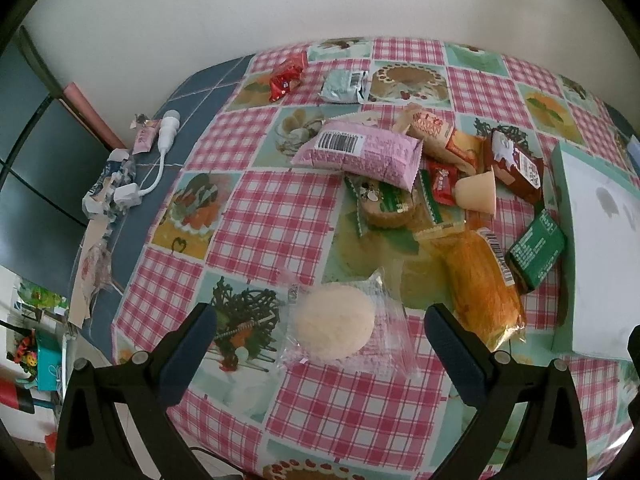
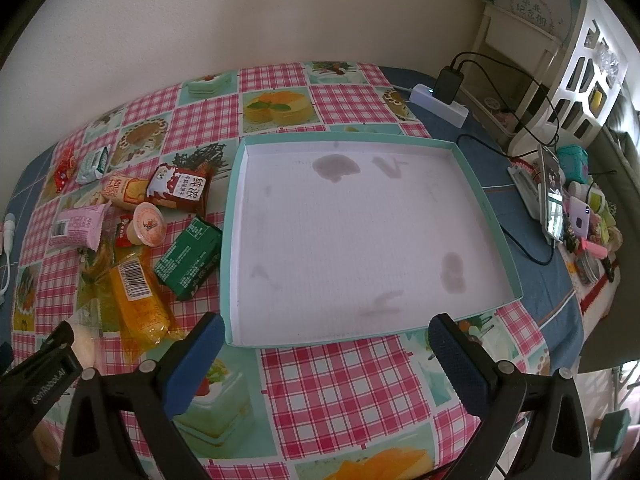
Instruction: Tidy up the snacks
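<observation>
left gripper (image 1: 320, 344) fingers wide, holding nothing | right gripper (image 2: 326, 346) same | arm label "GenRobot.AI" (image 2: 50, 385)

Pink-and-white gingham tablecloth (image 1: 276, 216) patched with mint squares of cake and fruit prints, over a blue surface (image 1: 192, 92). Teal-rimmed shallow box (image 2: 236, 216), white inside with grey stains. Pink packet (image 1: 360, 156), orange-yellow cake wrapper (image 1: 480, 280), dark green packet (image 1: 536, 250), brown biscuit packet (image 2: 180, 188), red candy wrapper (image 1: 286, 76), pale round pastry in clear film (image 1: 334, 328). Black grippers with blue pads (image 1: 192, 356).
</observation>
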Tool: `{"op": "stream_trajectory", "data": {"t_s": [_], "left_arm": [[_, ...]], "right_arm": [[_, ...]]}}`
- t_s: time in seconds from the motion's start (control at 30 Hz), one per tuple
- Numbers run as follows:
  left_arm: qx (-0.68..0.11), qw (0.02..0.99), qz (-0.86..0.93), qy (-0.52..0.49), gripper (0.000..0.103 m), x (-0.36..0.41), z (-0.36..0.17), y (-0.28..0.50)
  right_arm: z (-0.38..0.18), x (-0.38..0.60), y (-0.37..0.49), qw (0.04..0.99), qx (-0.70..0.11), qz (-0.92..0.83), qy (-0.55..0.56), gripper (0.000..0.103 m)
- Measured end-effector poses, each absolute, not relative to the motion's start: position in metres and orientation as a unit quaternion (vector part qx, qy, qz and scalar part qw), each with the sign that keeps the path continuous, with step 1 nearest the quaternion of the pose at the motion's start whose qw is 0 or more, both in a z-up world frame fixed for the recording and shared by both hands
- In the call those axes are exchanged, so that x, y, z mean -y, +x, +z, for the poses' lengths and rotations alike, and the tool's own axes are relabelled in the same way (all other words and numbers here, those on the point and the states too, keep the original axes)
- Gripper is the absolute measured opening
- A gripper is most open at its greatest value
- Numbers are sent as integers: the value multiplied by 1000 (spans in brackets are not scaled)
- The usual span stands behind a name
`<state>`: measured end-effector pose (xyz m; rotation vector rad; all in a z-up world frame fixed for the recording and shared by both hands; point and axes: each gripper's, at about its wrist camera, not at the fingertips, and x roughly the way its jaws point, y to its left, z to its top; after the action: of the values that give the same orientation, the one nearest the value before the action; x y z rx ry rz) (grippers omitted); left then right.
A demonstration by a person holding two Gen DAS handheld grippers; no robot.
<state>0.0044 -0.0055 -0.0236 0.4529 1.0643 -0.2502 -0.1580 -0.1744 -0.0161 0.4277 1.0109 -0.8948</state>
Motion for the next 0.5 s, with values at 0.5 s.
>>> {"op": "stream_trajectory", "data": {"t_s": [0.5], "left_arm": [[-508, 826, -121, 214, 103, 6, -26, 5]], "right_arm": [[-17, 174, -157, 759, -465, -411, 197, 103]]}}
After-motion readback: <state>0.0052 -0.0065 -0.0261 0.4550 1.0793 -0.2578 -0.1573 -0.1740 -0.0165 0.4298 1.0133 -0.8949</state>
